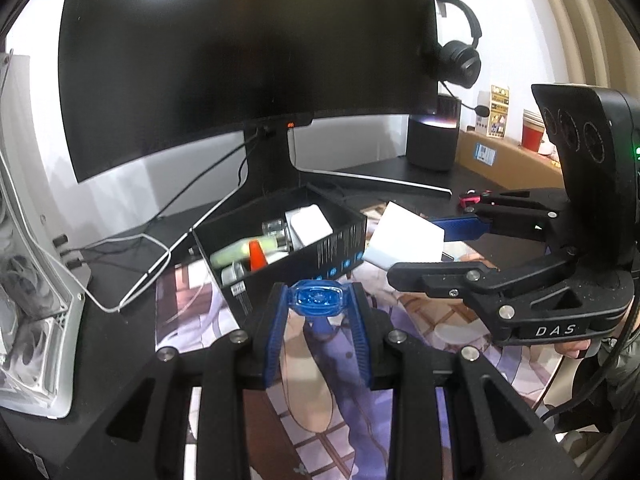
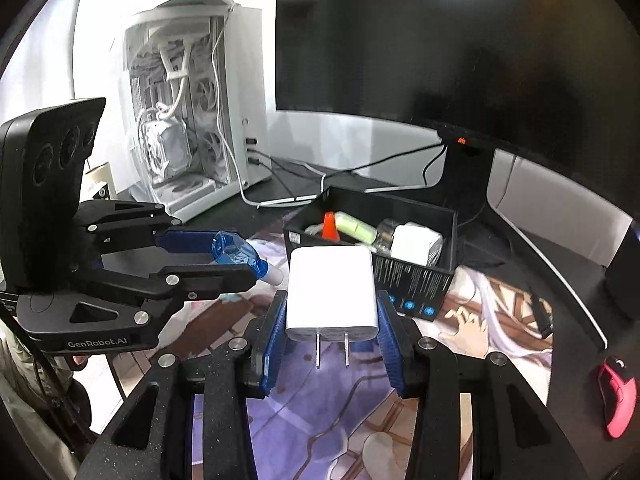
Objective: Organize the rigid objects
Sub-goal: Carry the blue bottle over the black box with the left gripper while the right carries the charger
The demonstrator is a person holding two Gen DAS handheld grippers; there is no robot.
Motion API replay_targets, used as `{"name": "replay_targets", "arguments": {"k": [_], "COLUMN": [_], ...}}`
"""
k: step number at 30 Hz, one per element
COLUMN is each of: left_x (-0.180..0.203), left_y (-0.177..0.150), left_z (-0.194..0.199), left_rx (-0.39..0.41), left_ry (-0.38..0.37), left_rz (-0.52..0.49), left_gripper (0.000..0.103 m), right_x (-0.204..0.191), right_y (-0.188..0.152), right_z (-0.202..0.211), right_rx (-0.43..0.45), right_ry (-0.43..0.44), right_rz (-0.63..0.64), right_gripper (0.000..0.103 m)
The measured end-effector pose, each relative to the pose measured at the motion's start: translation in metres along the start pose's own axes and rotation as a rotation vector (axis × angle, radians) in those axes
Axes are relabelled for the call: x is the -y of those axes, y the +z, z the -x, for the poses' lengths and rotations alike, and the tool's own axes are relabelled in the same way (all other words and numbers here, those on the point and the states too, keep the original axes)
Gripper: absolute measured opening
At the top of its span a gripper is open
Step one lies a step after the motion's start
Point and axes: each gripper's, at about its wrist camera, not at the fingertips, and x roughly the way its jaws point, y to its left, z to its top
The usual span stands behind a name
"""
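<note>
Left gripper (image 1: 318,300) is clamping a small blue translucent piece (image 1: 318,299) between its blue pads, jaws nearly closed. Right gripper (image 2: 332,316) is squeezing a white charger block (image 2: 332,292), prongs pointing back at the camera. Both are hanging in the air over the printed desk mat (image 2: 480,320), just in front of the open black box (image 2: 412,276) that is holding an orange cone (image 2: 330,226) and other small items.

A ceiling light glares as a white spot on the dark monitor (image 1: 248,64) in both fisheye views. Pale walls blow out, edges bow and darken into a black rim, and the nearest parts look soft.
</note>
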Motion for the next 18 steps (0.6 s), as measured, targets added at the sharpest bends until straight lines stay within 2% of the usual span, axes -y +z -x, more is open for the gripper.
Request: {"name": "replay_targets", "arguments": {"k": [9, 18], "left_x": [0.0, -0.021], "left_y": [0.025, 0.053], "left_z": [-0.003, -0.016], "left_rx": [0.045, 0.081], "left_ry": [0.018, 0.044], "left_rz": [-0.003, 0.035], "left_gripper": [0.029, 0.029], "right_x": [0.006, 0.027], "right_y": [0.028, 0.053], "right_z": [0.007, -0.007], "right_rx": [0.068, 0.103], "right_ry": [-0.019, -0.044], "right_rz": [0.003, -0.025], "right_gripper": [0.042, 0.042]}}
